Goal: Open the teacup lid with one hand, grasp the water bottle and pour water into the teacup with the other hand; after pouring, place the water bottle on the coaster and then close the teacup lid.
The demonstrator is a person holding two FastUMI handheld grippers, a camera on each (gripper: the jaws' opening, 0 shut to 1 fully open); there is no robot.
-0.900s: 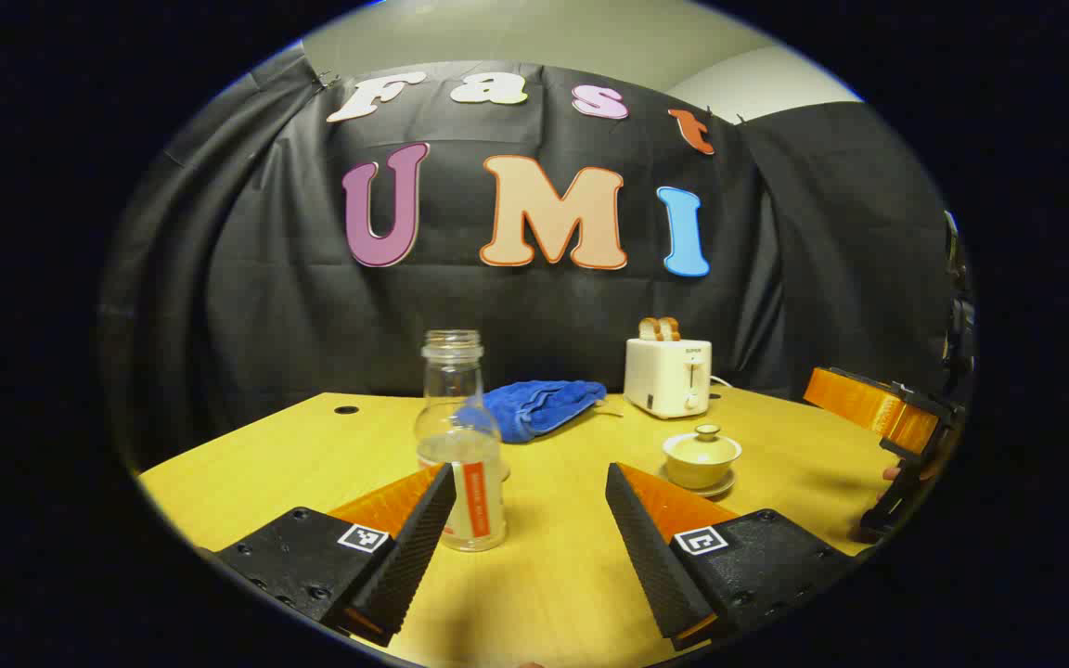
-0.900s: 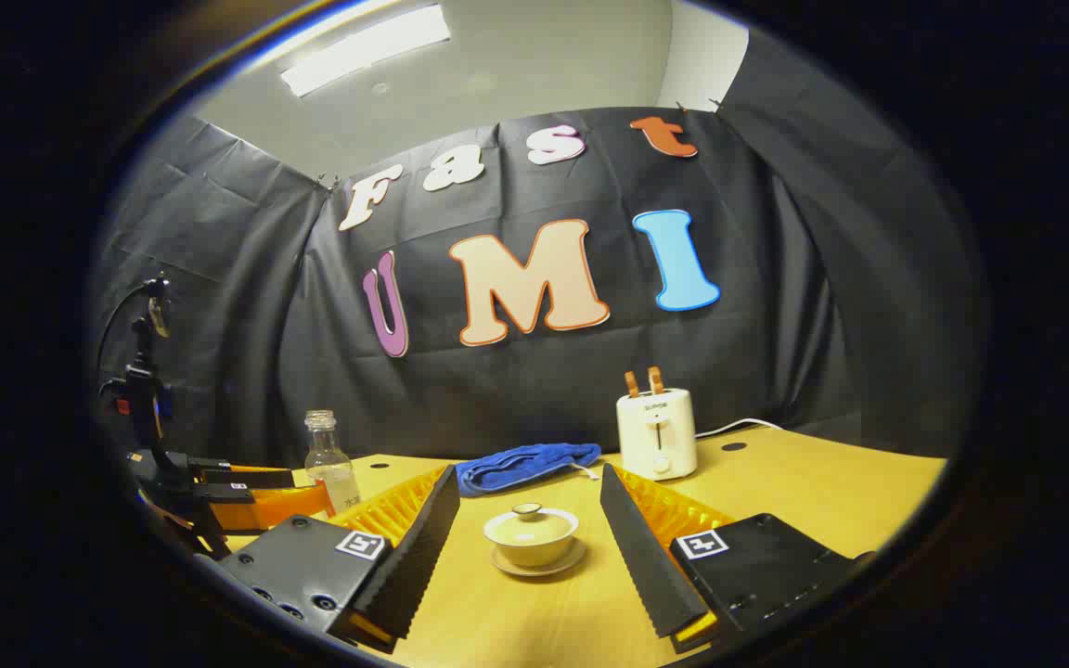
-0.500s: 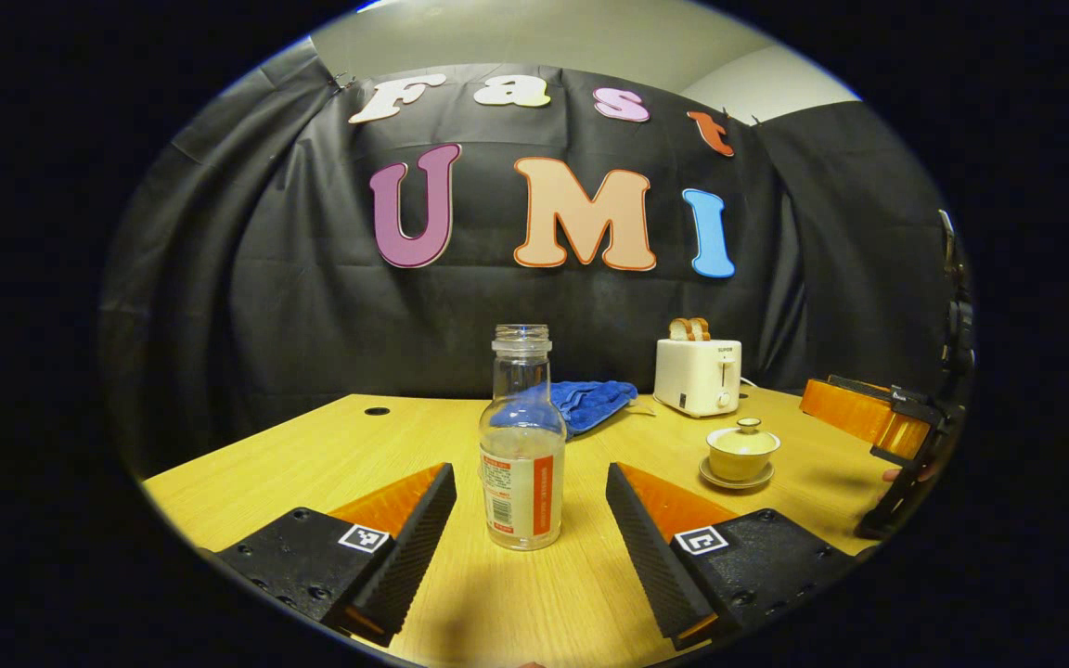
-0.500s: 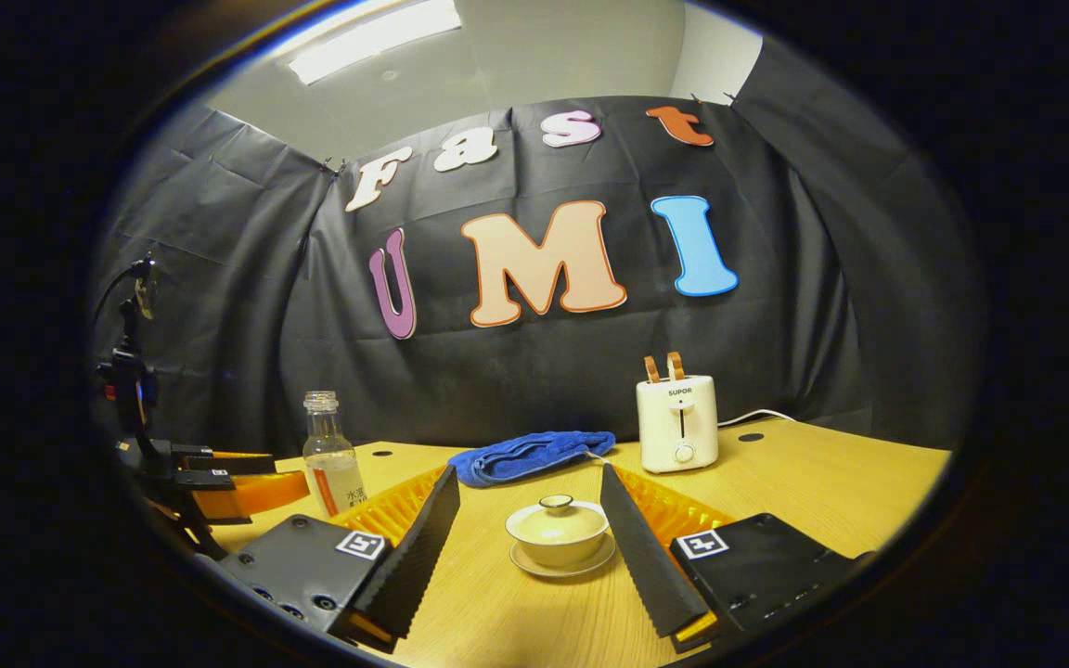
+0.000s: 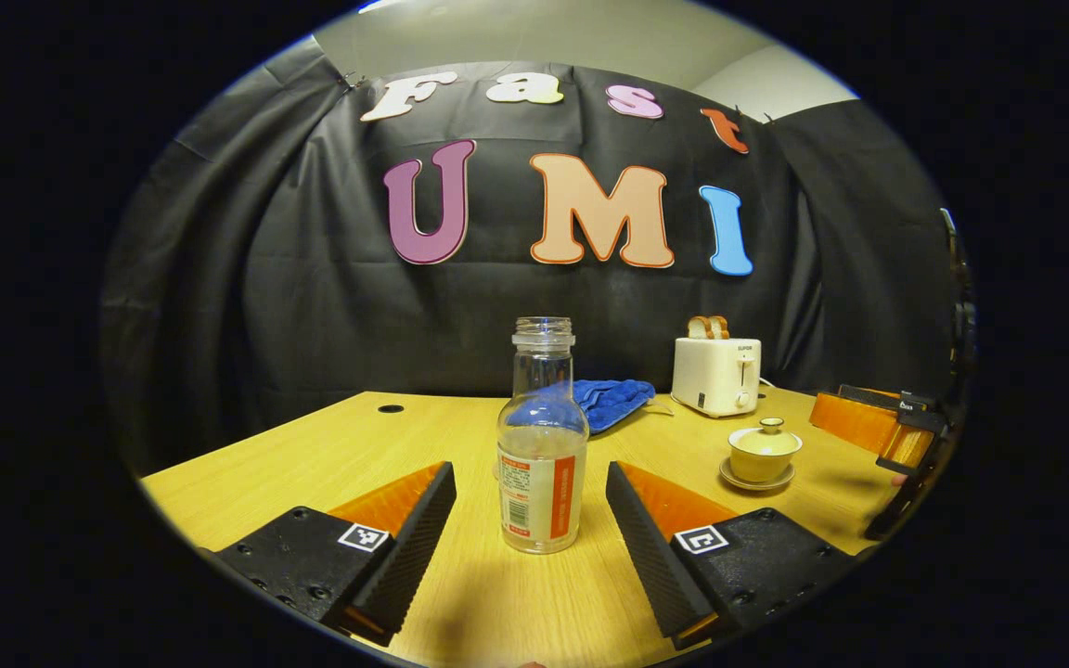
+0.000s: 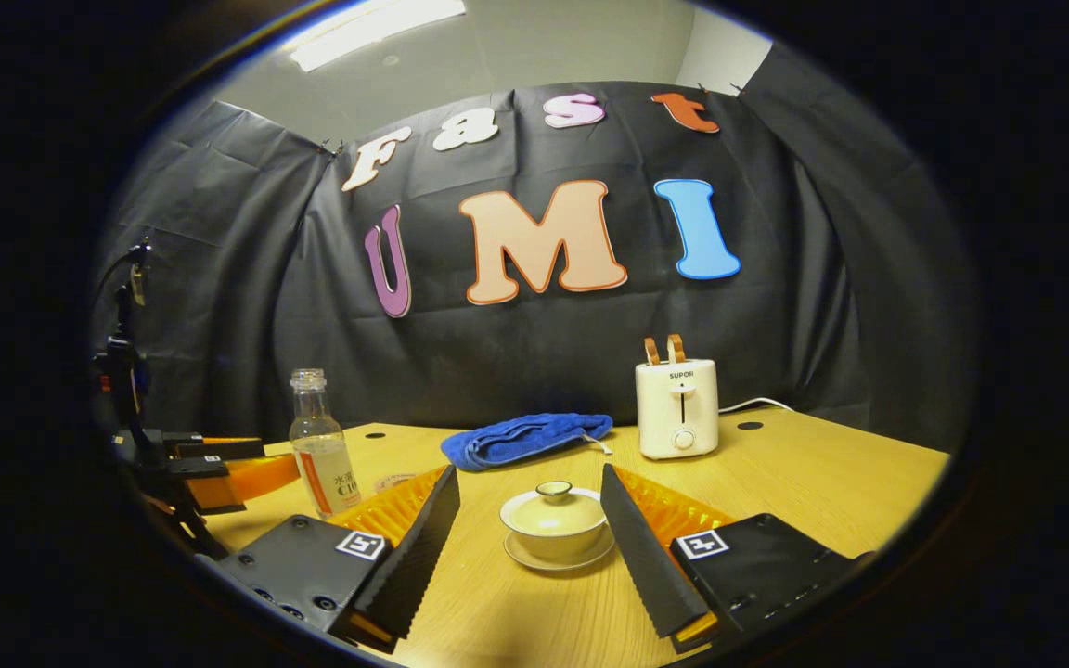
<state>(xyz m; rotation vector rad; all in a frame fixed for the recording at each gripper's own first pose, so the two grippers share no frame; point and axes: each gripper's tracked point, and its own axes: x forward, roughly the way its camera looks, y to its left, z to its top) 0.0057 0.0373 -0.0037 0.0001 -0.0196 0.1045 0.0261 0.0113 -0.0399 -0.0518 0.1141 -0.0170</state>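
Between hand-held gripper (image 5: pixel 531 547) fingers: water bottle (image 5: pixel 542 445).

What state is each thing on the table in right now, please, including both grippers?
water bottle: upright, uncapped, partly filled, ungrasped.
teacup: on its saucer, lid on.
toaster: two slices sticking up.
blue cloth: crumpled.
left gripper: open, flanking the bottle.
right gripper: open, flanking the teacup.

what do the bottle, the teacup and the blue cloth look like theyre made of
Water bottle: clear glass or hard plastic; the blue cloth shows through it, and a printed paper-like label wraps the lower body. Teacup: glazed ceramic by its look, pale yellow and smooth with a soft sheen, as are its lid and saucer. Blue cloth: soft fabric, probably terry or microfibre, matte and rumpled into folds.
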